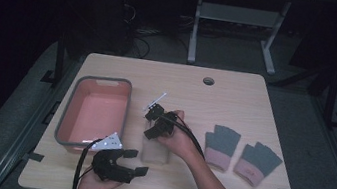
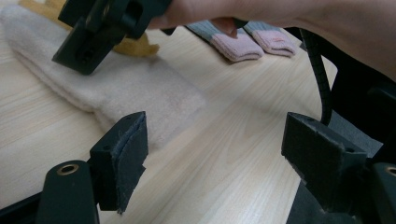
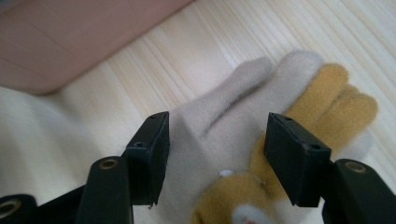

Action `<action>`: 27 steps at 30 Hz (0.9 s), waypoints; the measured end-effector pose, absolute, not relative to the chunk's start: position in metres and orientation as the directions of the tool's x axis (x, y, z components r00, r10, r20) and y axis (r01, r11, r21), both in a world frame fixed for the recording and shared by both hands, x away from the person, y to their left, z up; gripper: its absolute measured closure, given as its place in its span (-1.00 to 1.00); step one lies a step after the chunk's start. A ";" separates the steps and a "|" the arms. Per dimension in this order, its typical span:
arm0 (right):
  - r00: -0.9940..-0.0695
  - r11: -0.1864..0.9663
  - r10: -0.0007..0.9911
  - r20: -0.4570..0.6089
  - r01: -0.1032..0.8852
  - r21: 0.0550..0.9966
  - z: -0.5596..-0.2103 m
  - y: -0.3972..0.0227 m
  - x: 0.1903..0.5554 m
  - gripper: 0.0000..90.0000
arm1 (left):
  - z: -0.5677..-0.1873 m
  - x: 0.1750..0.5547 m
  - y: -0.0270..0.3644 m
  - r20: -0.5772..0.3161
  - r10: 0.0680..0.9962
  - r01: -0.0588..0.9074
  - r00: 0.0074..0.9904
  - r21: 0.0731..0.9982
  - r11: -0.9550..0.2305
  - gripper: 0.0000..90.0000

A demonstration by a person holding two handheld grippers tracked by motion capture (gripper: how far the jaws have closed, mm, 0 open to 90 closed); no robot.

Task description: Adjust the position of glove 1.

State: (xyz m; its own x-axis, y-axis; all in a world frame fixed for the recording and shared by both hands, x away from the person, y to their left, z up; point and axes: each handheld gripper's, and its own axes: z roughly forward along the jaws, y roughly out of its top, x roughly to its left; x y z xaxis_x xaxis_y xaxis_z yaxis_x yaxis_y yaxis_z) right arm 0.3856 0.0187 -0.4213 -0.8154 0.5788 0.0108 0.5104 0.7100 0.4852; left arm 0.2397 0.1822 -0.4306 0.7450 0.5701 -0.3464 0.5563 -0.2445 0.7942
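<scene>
One desk (image 1: pixel 237 92) of light wood carries every item. One pink bin (image 1: pixel 94 112) with a grey rim stands near the left edge, with nothing inside it. Three gloves are present. One cream glove (image 1: pixel 155 152) with mustard-yellow fingers lies near the middle of the desk, just right of the bin. Two grey fingerless gloves (image 1: pixel 241 153) with pink cuffs lie side by side toward the right edge, well apart from the cream glove. No brand, label or writing can be read on any item.

Two hand-held grippers are present. The right gripper (image 3: pixel 215 154) hangs over the cream glove, jaws released and spread wide, the cream fabric showing between them with neither pad pressing on it. The left gripper (image 2: pixel 212 158) rests near the front edge, jaws released and standing apart over bare wood, with the cream glove's cuff just beyond.
</scene>
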 end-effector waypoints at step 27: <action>-0.738 0.542 0.644 0.201 0.625 0.562 -0.405 -0.055 0.375 -0.16 | -0.440 0.269 0.139 -0.375 0.657 0.655 0.654 0.715 -0.245 -0.47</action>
